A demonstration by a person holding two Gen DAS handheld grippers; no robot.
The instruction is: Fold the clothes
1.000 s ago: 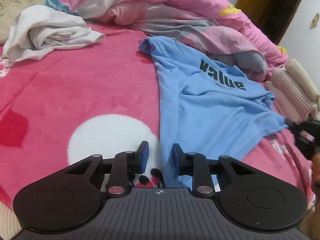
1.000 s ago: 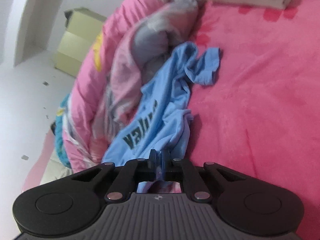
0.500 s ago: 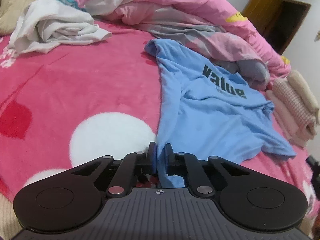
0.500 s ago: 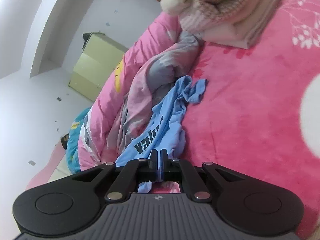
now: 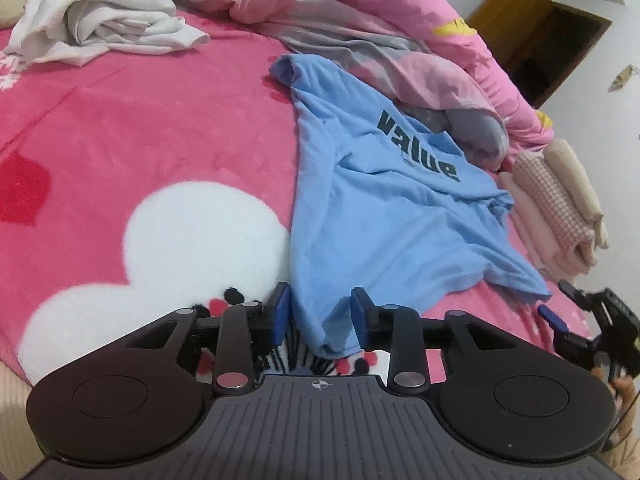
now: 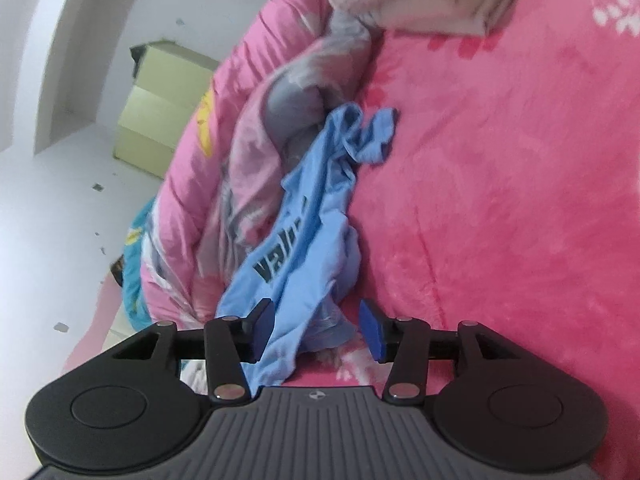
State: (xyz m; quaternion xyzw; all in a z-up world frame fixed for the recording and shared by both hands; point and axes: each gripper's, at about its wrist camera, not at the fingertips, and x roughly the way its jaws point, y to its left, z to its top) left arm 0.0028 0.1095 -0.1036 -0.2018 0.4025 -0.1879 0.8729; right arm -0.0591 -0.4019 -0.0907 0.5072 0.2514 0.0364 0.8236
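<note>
Two handheld grippers have just let go of a light blue T-shirt spread on a pink bed.

The blue T-shirt (image 5: 384, 216), printed with the word "value", lies on the pink blanket (image 5: 120, 120), its far side resting against a rumpled pink and grey quilt (image 5: 400, 44). The left gripper (image 5: 320, 312) sits at the shirt's near hem; its jaws have just been opening, and the hem corner lies loose between them, the pads not pressing it. The right gripper (image 6: 316, 328) is at the shirt's right edge; its jaws have also just been opening, with bunched blue cloth lying free between them. A crumpled white garment (image 5: 104, 28) lies far left. A stack of folded clothes (image 5: 560, 204) sits at the right.
</note>
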